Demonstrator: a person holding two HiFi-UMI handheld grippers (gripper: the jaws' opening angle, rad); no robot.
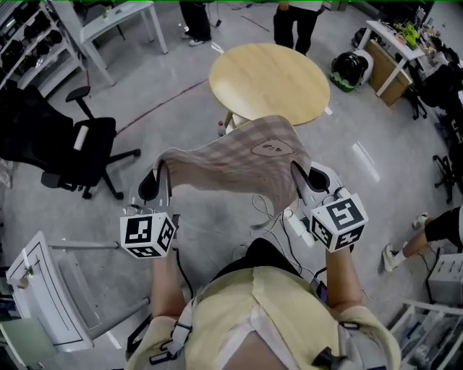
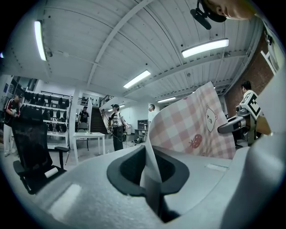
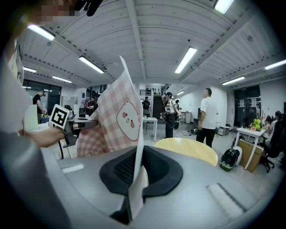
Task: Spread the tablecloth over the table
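Note:
A pink checked tablecloth with a bear print hangs stretched in the air between my two grippers, short of the round wooden table. My left gripper is shut on its left edge, my right gripper shut on its right edge. The left gripper view has the cloth rising out of the closed jaws, with the other gripper behind it. Seen from the right gripper, the cloth stands up from the jaws, and the table lies ahead.
A black office chair stands at the left. A person stands beyond the table; another person's leg is at the right. White desks at the back, a black and green bag, a white frame near left.

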